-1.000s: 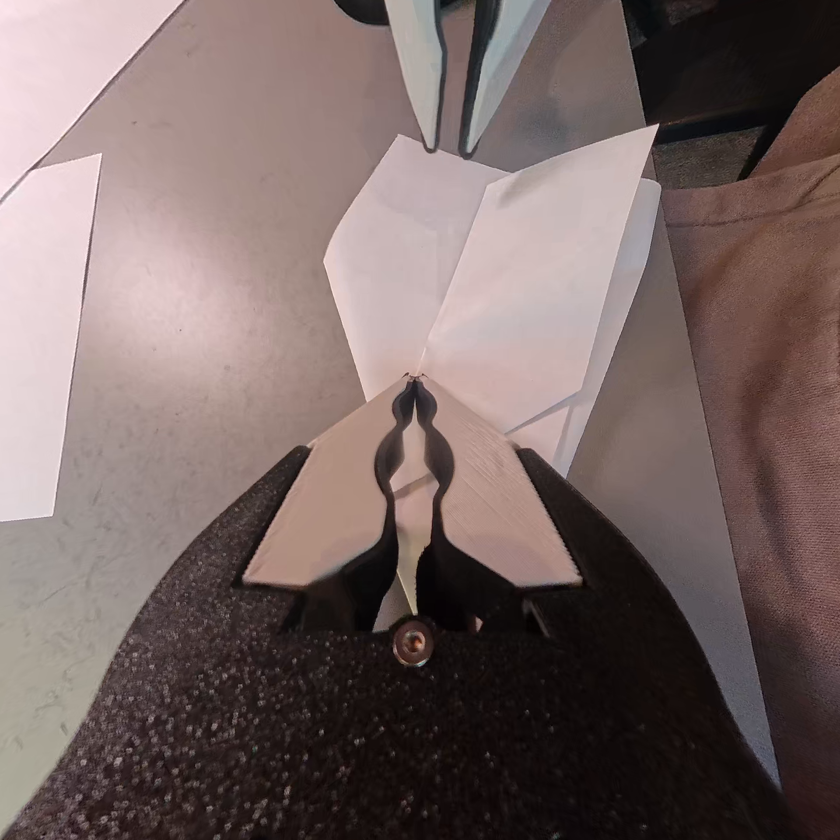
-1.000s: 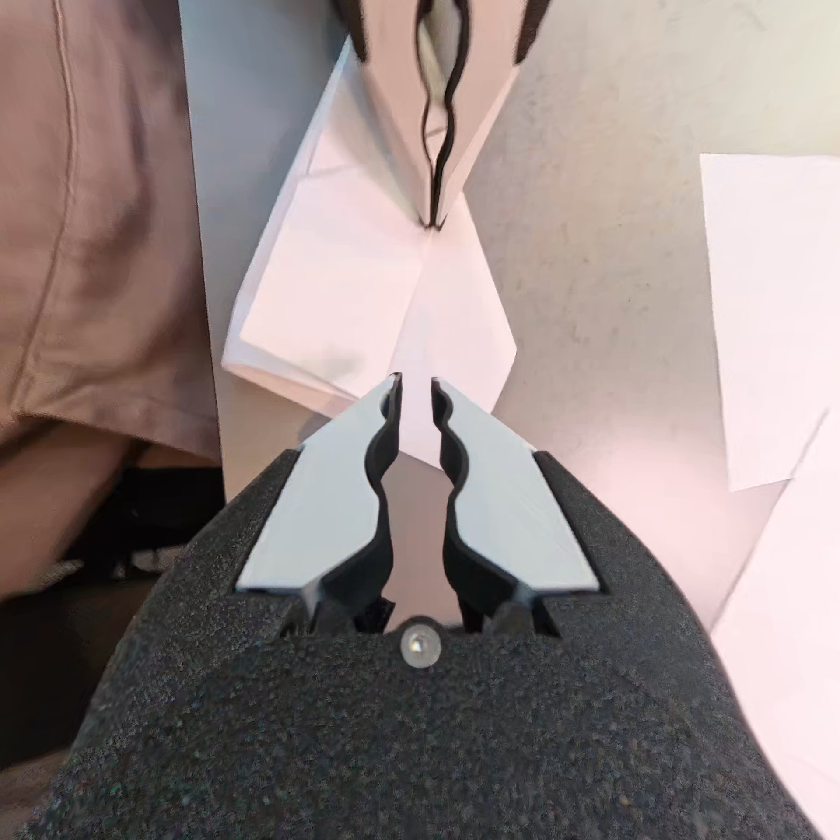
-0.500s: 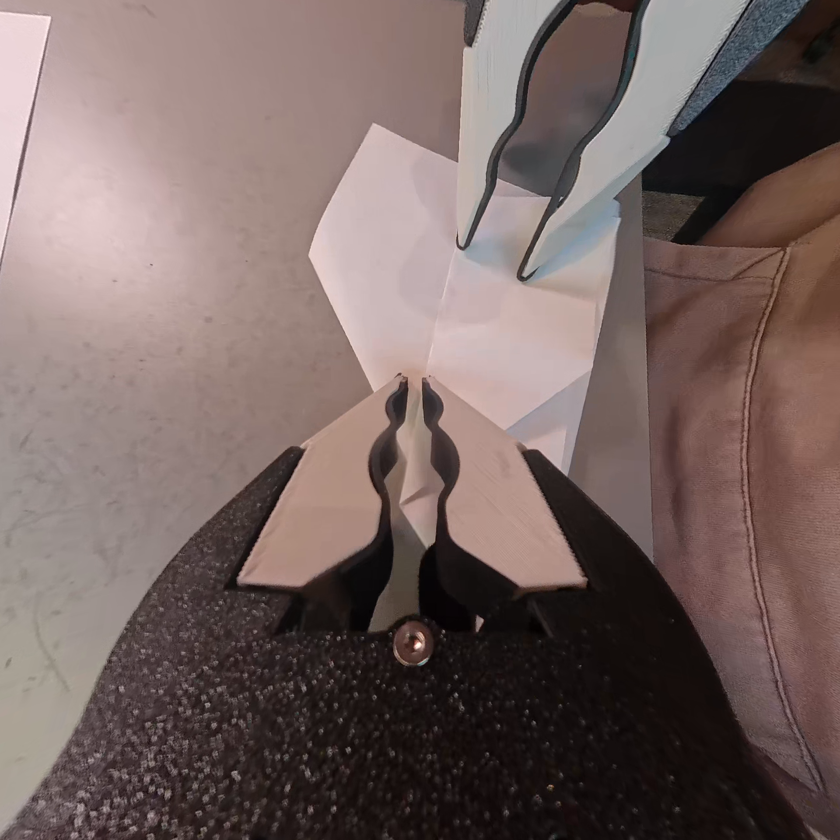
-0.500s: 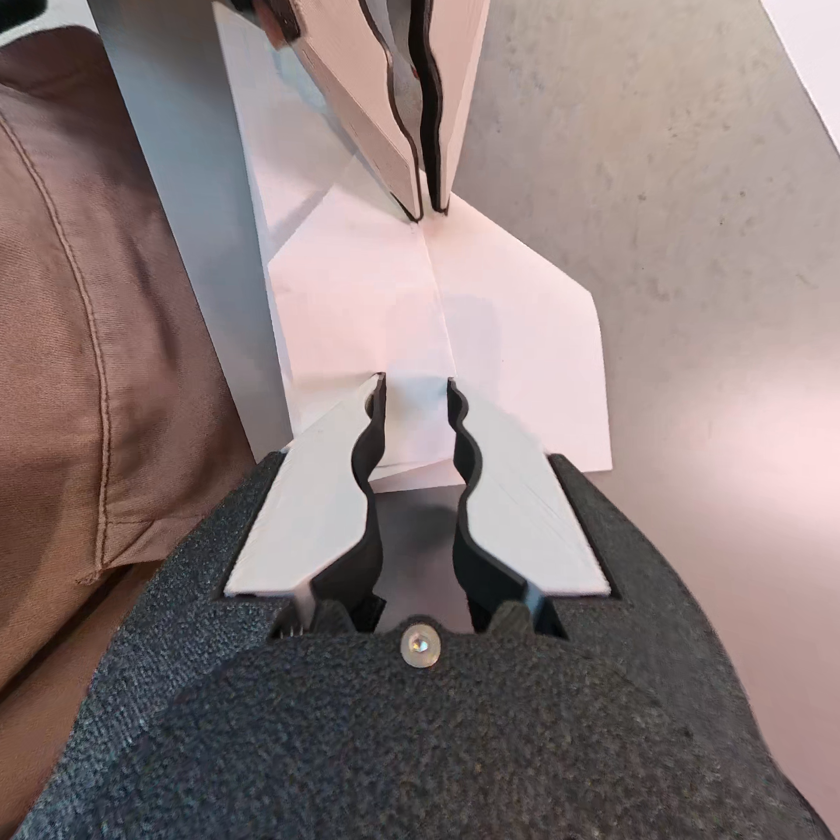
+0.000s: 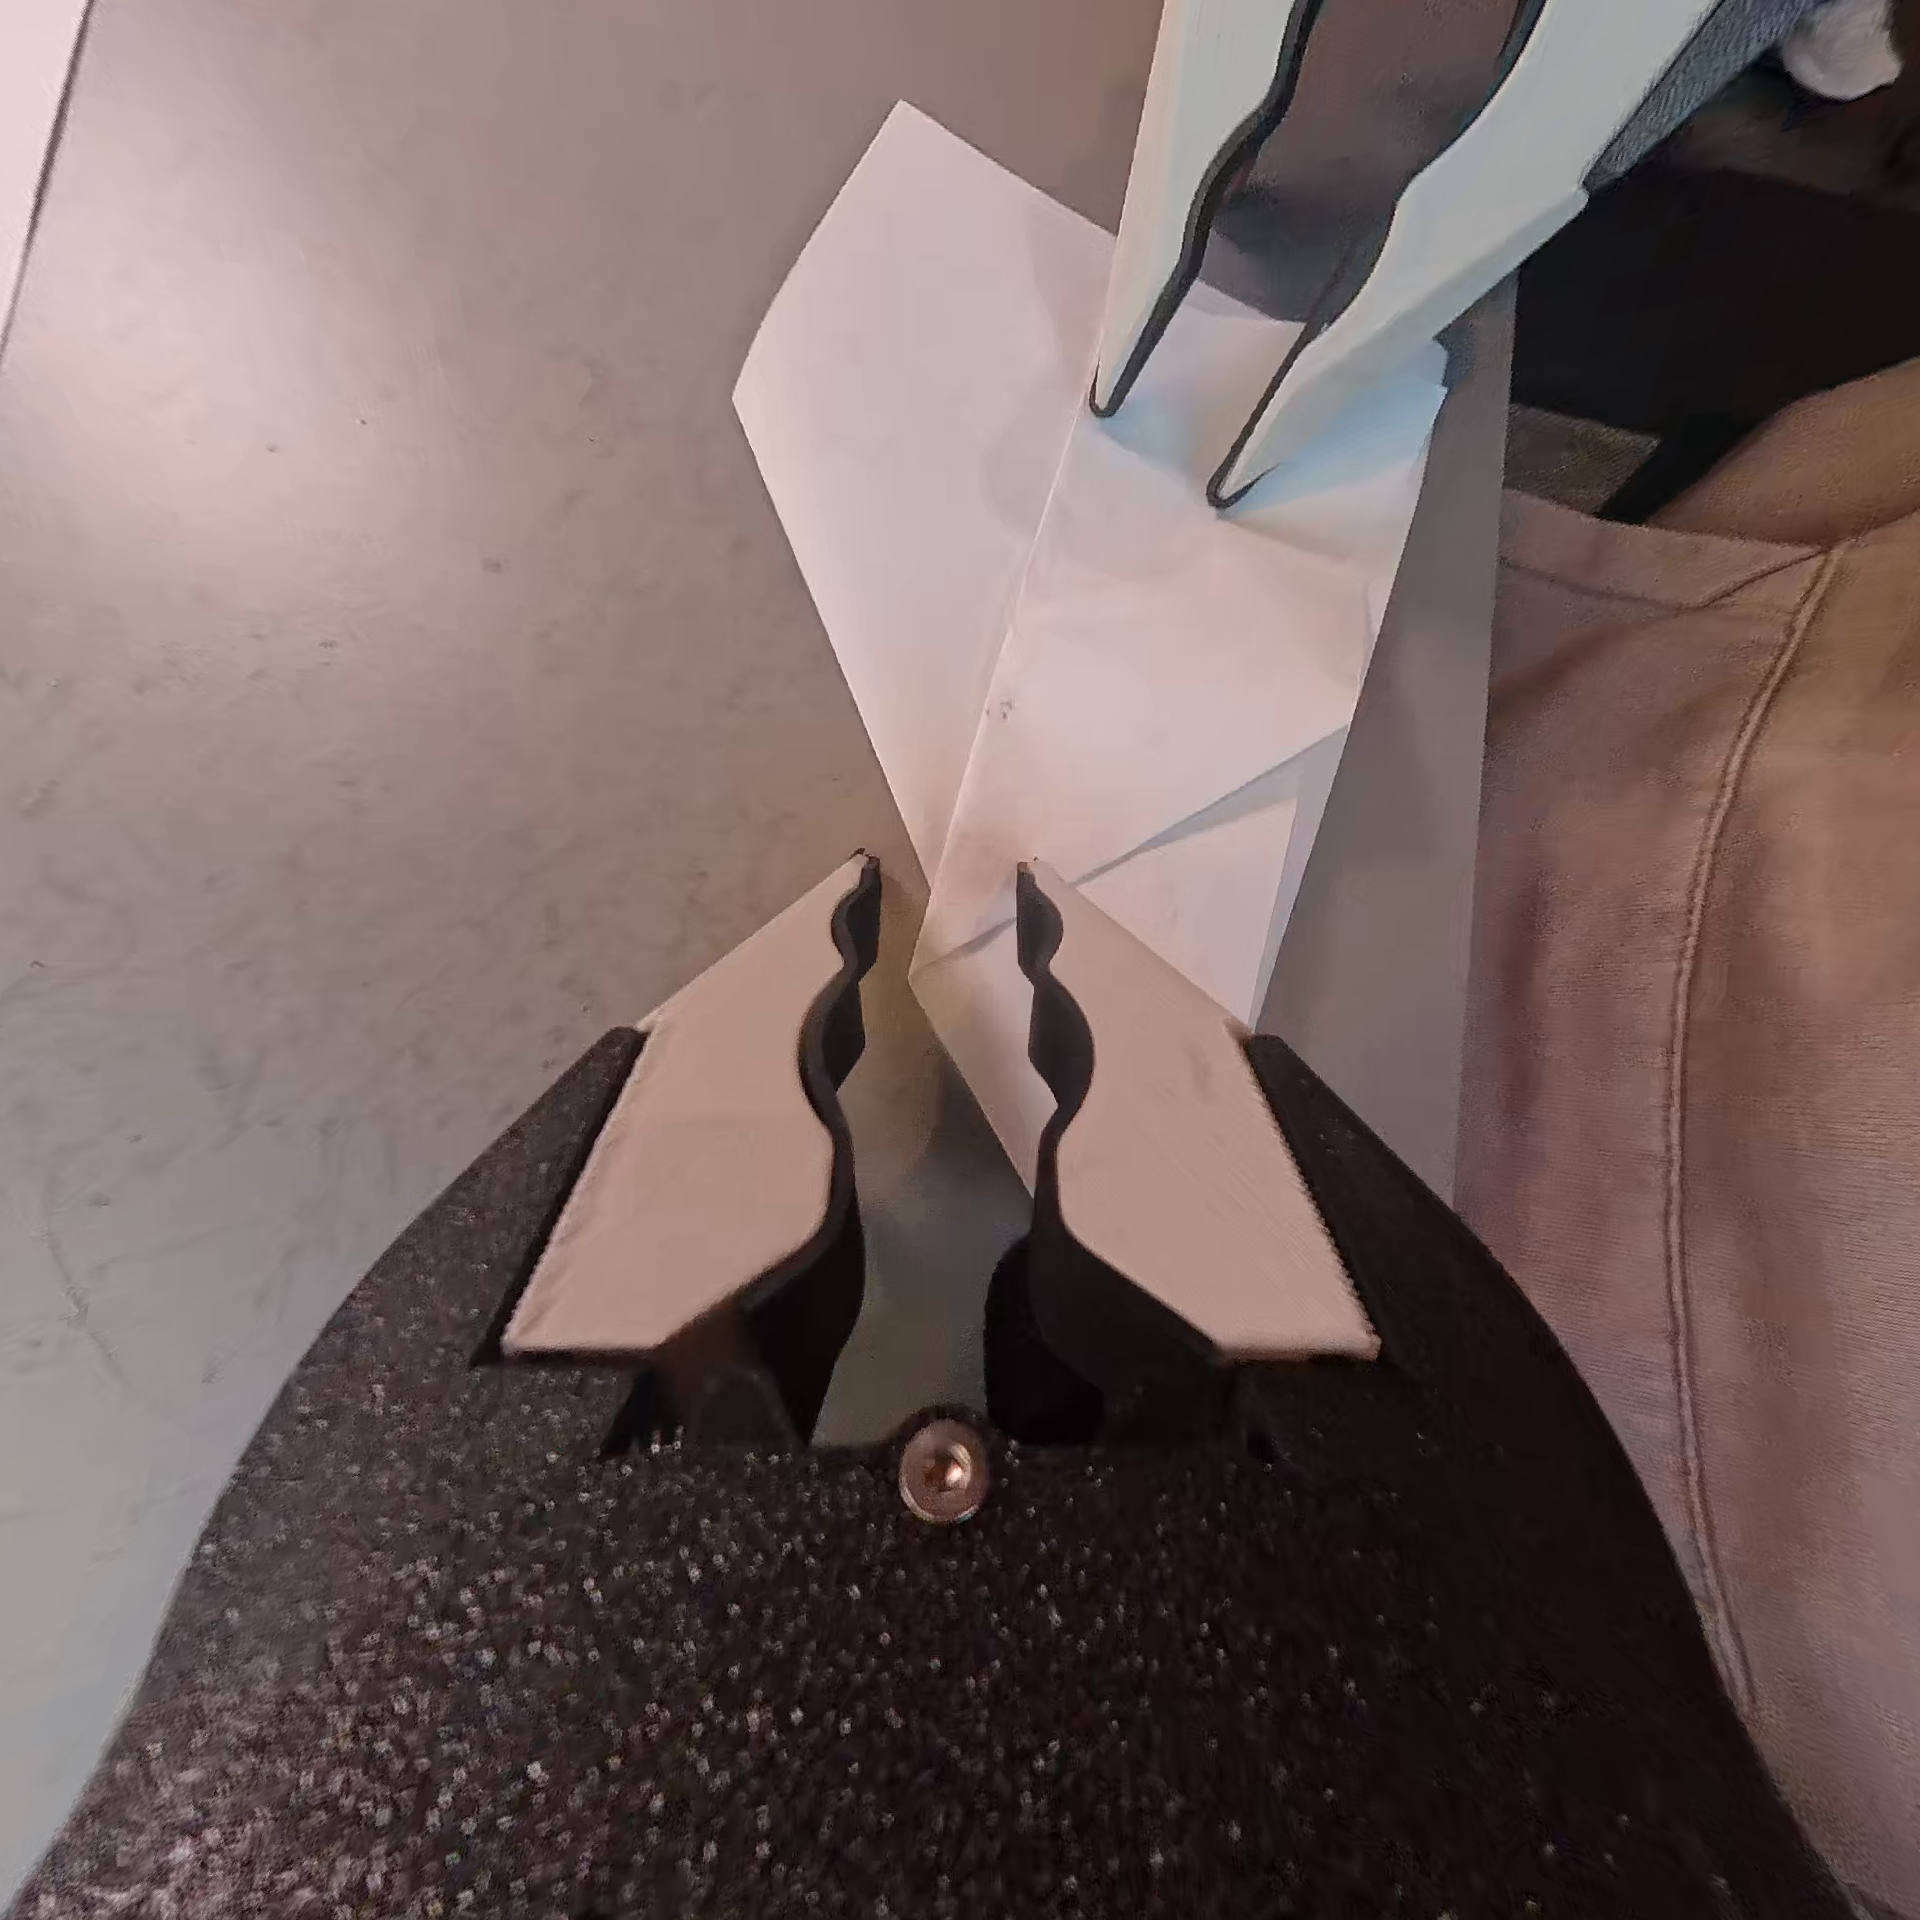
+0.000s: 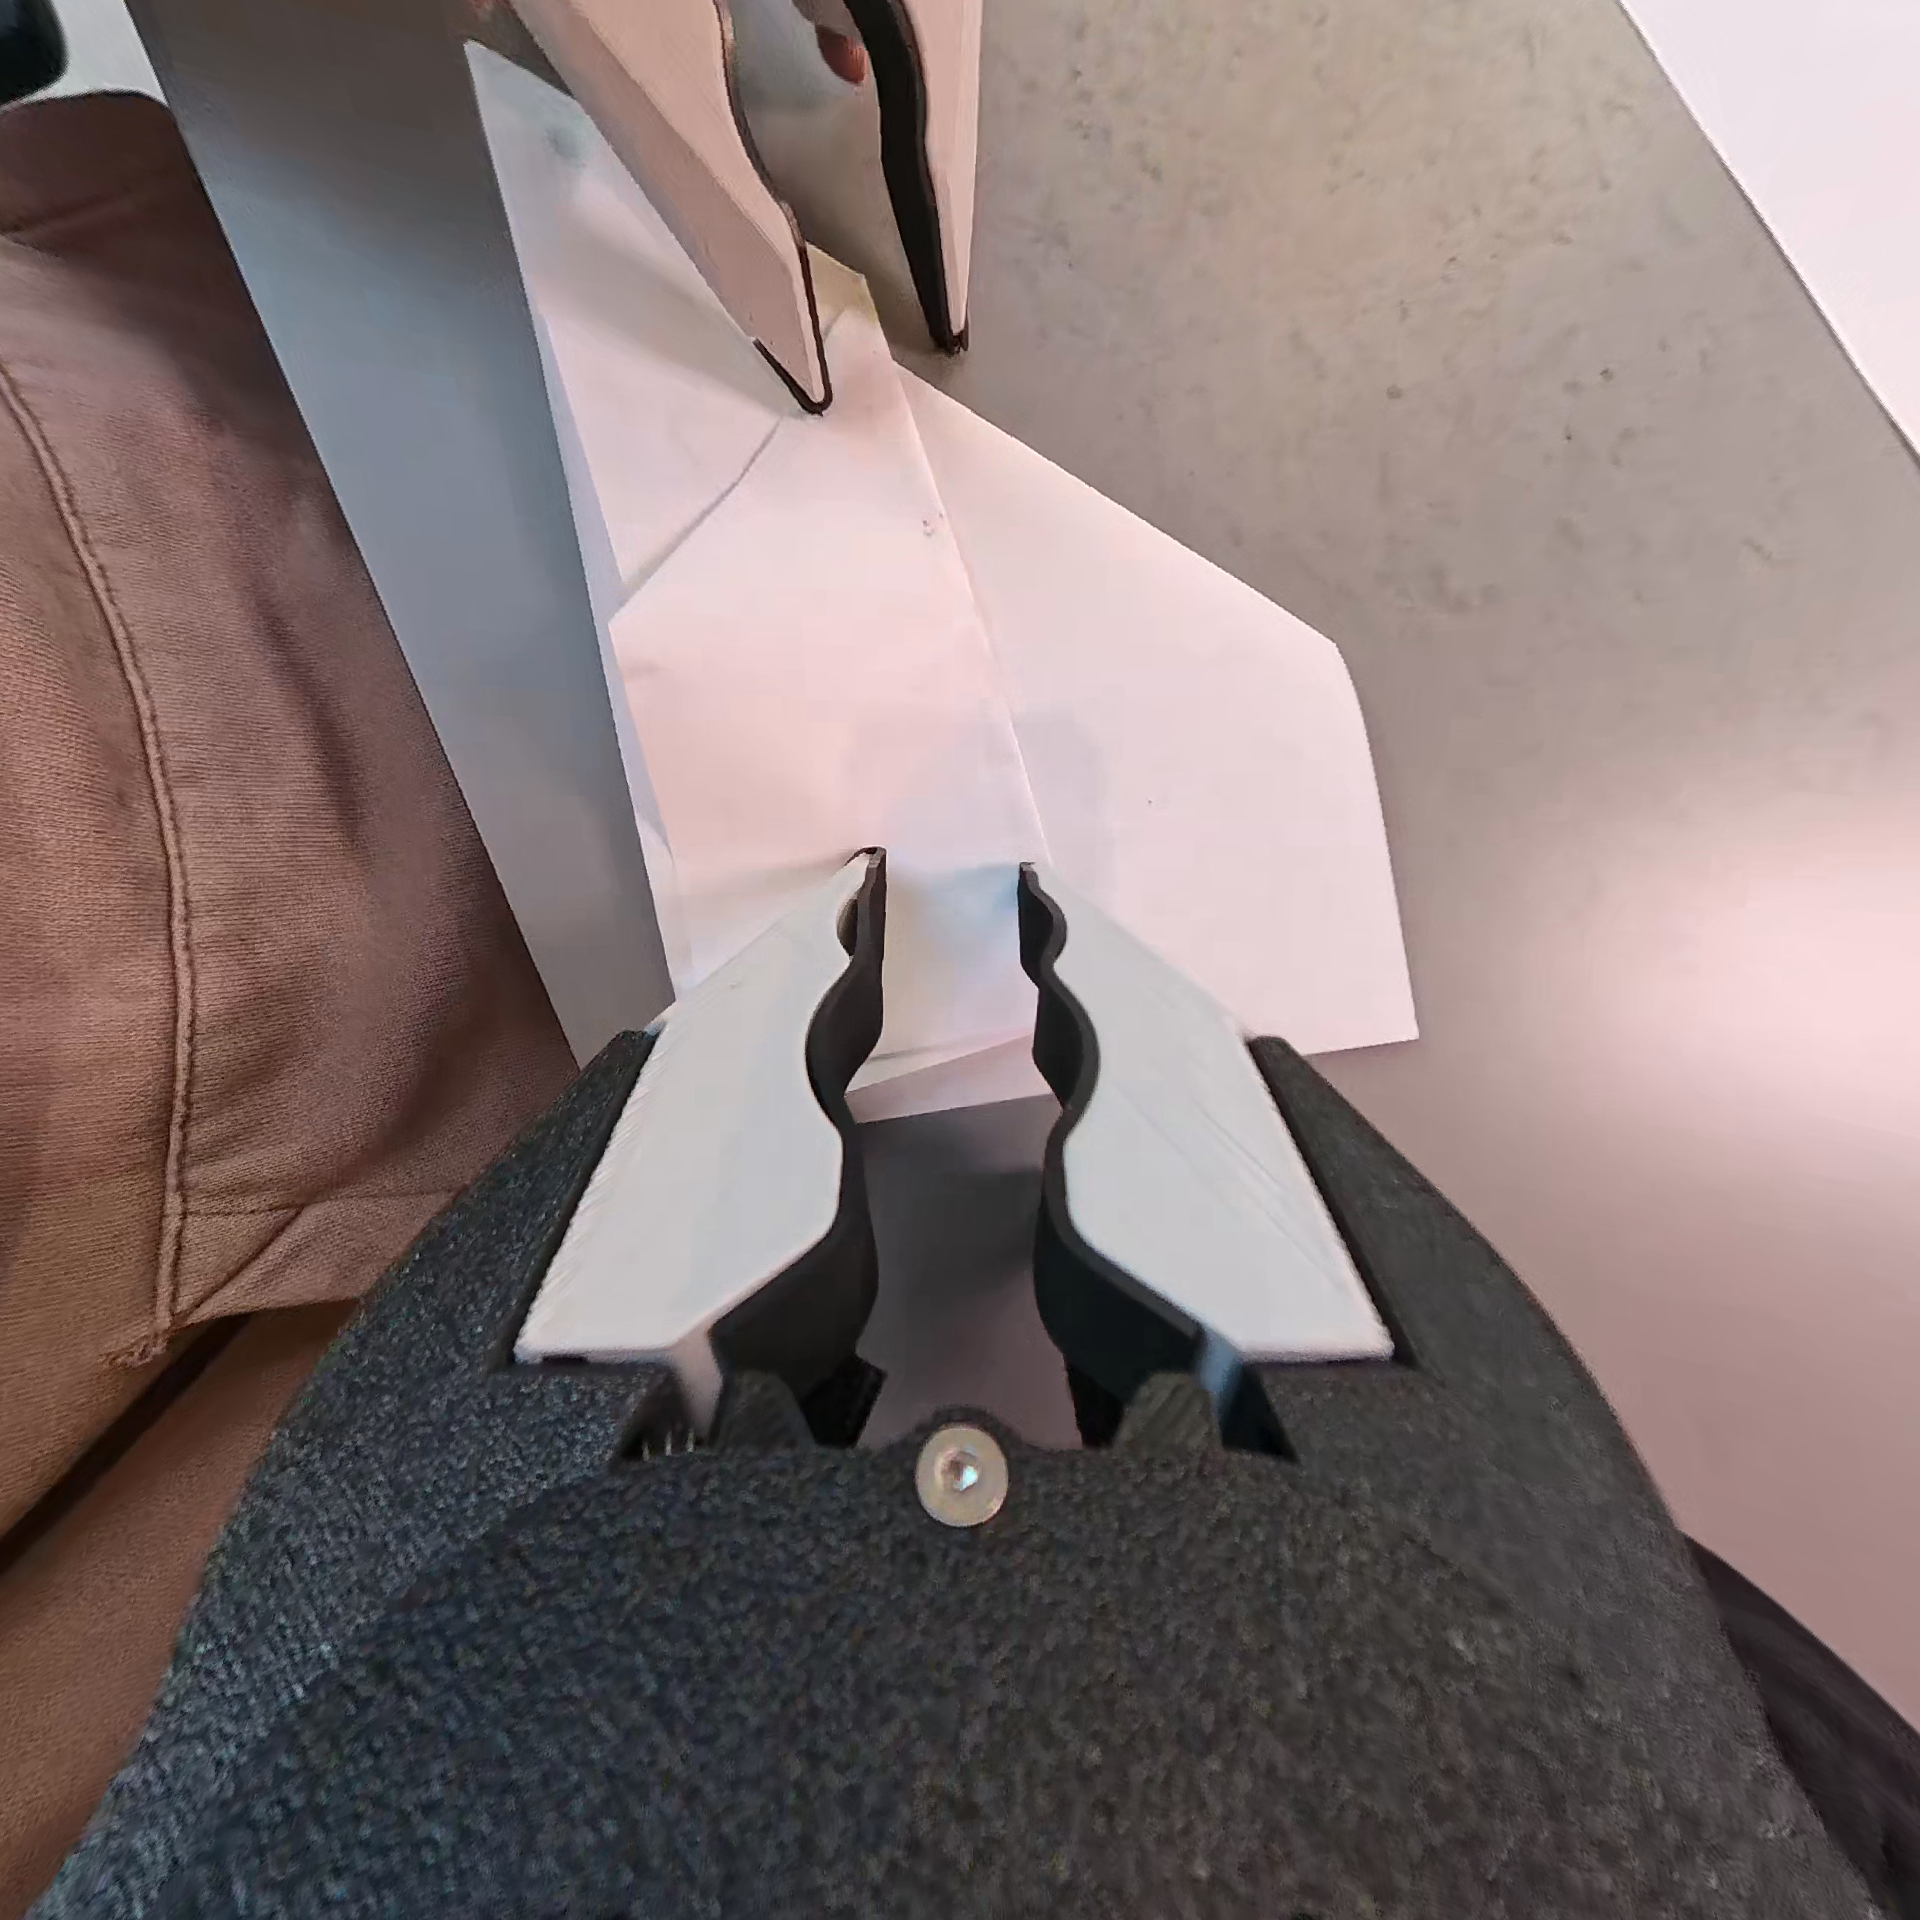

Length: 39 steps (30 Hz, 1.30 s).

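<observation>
left claw (image 5: 945,868) newly agape (creased white paper (image 5: 1174,665))

No legible text, label, brand mark, number or sign appears in either wrist view. The folded white paper (image 5: 1164,644) bears only a few tiny dark specks along its centre crease, too small to count as writing. The grey worktop (image 5: 416,623) is unmarked.
</observation>
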Motion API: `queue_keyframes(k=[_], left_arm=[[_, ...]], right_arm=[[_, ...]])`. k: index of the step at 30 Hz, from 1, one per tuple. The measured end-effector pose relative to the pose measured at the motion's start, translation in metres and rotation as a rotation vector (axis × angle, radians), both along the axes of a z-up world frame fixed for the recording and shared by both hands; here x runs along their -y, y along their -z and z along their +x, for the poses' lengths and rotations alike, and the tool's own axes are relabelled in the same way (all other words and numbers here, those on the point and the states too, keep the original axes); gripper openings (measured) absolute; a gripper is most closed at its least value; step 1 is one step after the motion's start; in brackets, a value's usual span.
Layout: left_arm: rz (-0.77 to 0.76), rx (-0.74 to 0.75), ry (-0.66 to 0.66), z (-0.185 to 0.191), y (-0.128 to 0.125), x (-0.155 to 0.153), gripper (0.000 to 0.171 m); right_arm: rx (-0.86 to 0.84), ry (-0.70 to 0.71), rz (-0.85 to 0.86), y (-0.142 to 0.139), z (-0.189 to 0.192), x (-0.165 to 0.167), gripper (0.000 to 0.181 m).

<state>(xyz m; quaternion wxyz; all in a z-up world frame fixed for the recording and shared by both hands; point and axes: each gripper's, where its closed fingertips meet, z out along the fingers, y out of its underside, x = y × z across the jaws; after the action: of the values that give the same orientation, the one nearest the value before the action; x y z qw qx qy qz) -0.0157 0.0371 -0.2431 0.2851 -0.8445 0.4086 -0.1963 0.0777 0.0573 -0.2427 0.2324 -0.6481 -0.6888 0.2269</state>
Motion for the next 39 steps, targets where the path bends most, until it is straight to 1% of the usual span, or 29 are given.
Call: queue_keyframes(k=[3, 5, 6, 8, 10, 11, 13, 16, 17, 18, 20, 21, 22, 24, 26, 29, 31, 35, 39], left_arm=[[0.062, -0.055, 0.019, 0.001, 0.001, 0.0, 0.025], [0.083, -0.062, 0.038, 0.004, 0.001, 0.002, 0.016], [0.096, -0.07, 0.042, 0.004, 0.001, 0.002, 0.016], [0.107, -0.082, 0.045, 0.004, 0.001, 0.002, 0.016], [0.112, -0.084, 0.048, 0.004, 0.001, 0.002, 0.015], [0.113, -0.083, 0.048, 0.005, 0.001, 0.002, 0.015], [0.116, -0.082, 0.045, 0.005, 0.001, 0.002, 0.015], [0.124, -0.082, 0.035, 0.004, 0.001, 0.002, 0.015], [0.121, -0.078, 0.027, 0.004, 0.001, 0.002, 0.016], [0.119, -0.074, 0.02, 0.004, 0.001, 0.002, 0.016], [0.112, -0.06, 0.005, 0.004, 0.001, 0.002, 0.016], [0.098, -0.044, -0.008, 0.004, 0.0, 0.002, 0.016], [0.078, -0.018, -0.029, 0.004, -0.001, 0.001, 0.019], [0.022, 0.058, -0.082, 0.002, -0.006, -0.001, 0.025], [-0.042, 0.127, -0.097, 0.002, -0.011, -0.001, 0.034], [-0.074, 0.16, -0.071, 0.003, -0.014, 0.0, 0.047], [-0.127, 0.215, -0.048, 0.009, -0.016, 0.005, 0.053], [-0.211, 0.341, 0.016, 0.026, -0.025, 0.014, 0.057], [-0.272, 0.46, 0.078, 0.041, -0.041, 0.021, 0.058]], right_arm=[[-0.006, 0.021, -0.005, 0.0, 0.002, 0.0, 0.024], [-0.012, 0.033, 0.002, -0.004, 0.003, -0.005, 0.028], [-0.018, 0.045, 0.005, -0.007, 0.004, -0.01, 0.03], [-0.048, 0.095, 0.019, -0.018, 0.003, -0.029, 0.039], [-0.076, 0.154, 0.028, -0.025, 0.002, -0.055, 0.055], [-0.078, 0.176, 0.025, -0.025, 0.003, -0.067, 0.06], [-0.046, 0.177, -0.004, -0.018, 0.002, -0.079, 0.062], [0.041, 0.11, -0.076, -0.003, -0.002, -0.071, 0.055], [0.064, 0.099, -0.066, 0.0, -0.004, -0.069, 0.05], [0.087, 0.077, -0.047, 0.001, -0.004, -0.069, 0.034], [0.12, 0.053, -0.013, 0.001, -0.004, -0.07, 0.025], [0.123, 0.034, 0.021, -0.001, -0.004, -0.072, 0.008], [0.117, 0.001, 0.047, -0.003, -0.004, -0.073, 0.0], [0.092, -0.025, 0.004, -0.007, -0.005, -0.067, 0.0], [0.052, -0.032, -0.026, -0.013, -0.007, -0.064, 0.0], [-0.022, -0.043, -0.052, -0.025, -0.011, -0.061, 0.0], [-0.082, -0.046, -0.065, -0.035, -0.014, -0.061, 0.0], [-0.212, -0.051, -0.099, -0.063, -0.018, -0.059, 0.0], [-0.313, -0.04, -0.079, -0.093, -0.02, -0.06, 0.0]])
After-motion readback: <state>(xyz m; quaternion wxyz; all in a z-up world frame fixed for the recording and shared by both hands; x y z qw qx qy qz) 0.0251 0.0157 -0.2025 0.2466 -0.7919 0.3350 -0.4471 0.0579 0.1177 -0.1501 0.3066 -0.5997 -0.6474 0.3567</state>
